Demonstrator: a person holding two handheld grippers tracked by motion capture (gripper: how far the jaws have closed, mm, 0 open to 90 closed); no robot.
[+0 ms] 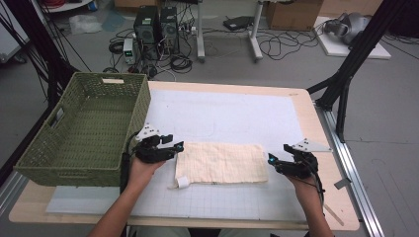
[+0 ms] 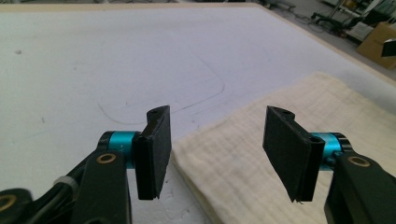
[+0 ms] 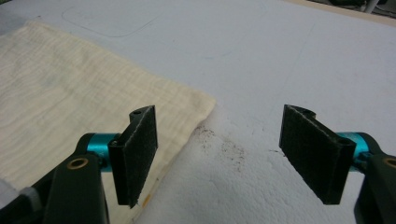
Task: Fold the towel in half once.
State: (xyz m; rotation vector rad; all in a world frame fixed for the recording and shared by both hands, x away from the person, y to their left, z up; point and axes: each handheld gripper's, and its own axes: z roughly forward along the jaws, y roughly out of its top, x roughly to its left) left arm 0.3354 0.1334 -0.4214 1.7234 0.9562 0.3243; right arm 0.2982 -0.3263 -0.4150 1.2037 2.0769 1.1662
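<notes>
Both sets of fingers [image 2: 152, 154] wide open, nothing gripped; cream cloth [image 1: 222, 163] lying flat between left gripper [image 1: 179, 146] and right gripper [image 1: 271, 160].

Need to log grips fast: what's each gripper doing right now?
Left gripper: open, holding nothing, at the cloth's left end.
Right gripper: open, holding nothing, at its right end.

Desk [image 1: 323, 148]: wooden | white mat [image 1: 232, 113] on top | carries: green woven basket [image 1: 84, 128], folded cream cloth [image 1: 222, 163]
</notes>
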